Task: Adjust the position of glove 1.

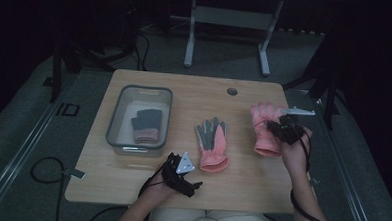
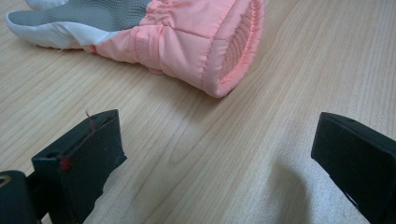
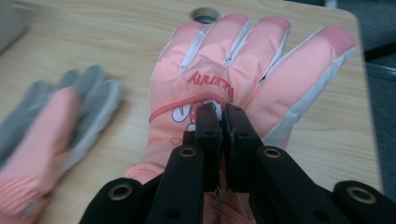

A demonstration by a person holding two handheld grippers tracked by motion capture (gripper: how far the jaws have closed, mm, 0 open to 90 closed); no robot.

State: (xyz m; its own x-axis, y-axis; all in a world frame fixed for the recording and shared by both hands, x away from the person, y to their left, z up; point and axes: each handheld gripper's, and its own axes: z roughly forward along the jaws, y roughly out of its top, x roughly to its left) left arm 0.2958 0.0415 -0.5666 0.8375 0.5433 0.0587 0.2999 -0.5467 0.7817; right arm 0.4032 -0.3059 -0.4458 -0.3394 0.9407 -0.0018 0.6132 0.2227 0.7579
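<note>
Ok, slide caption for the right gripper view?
Right gripper pinches the back of a pink glove; its mate lies palm-up beside it.

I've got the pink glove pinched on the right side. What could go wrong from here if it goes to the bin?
The right gripper pinches only a small fold on the back of the pink glove, so it may slip out in transit. The path to the clear bin crosses the second glove, which the hanging cuff could drag. The dark glove already lies in the bin, so the new one may land on it.
</note>
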